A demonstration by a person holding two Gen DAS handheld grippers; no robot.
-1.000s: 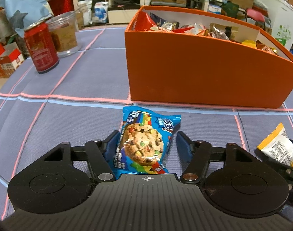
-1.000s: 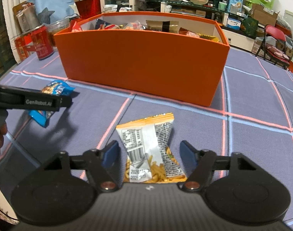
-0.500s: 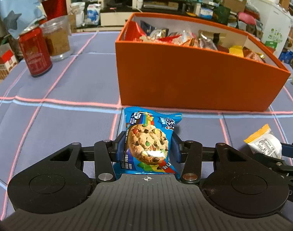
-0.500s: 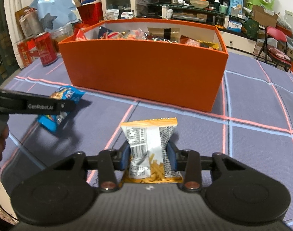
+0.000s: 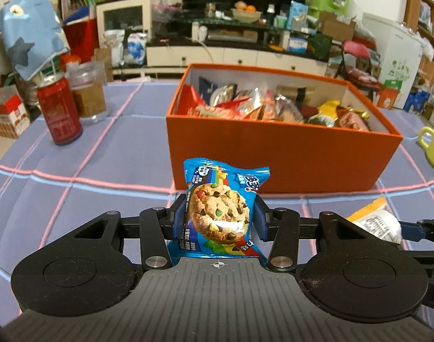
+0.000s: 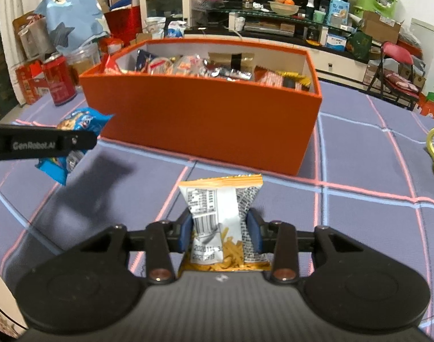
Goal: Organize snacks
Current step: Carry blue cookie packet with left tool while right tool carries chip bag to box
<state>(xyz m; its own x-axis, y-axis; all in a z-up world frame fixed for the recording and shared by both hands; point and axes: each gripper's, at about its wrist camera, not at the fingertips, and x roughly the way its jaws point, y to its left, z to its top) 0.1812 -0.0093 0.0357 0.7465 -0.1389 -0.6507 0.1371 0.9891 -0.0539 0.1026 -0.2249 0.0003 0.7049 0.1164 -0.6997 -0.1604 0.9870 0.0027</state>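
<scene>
Altogether two packets are held, one per gripper. Left gripper (image 5: 219, 218) is clamped on one cookie packet (image 5: 220, 211), raised before the single orange box (image 5: 279, 156). Right gripper (image 6: 220, 229) pinches one chips packet (image 6: 221, 219), also off the cloth (image 6: 359, 213). One red can (image 5: 58, 114) and one jar (image 5: 88, 91) stand left of the box.

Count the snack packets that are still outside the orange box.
2. The cookie packet is clamped in the left gripper; the chips packet is clamped in the right gripper. Both are short of the orange box; others may lie out of view.
</scene>
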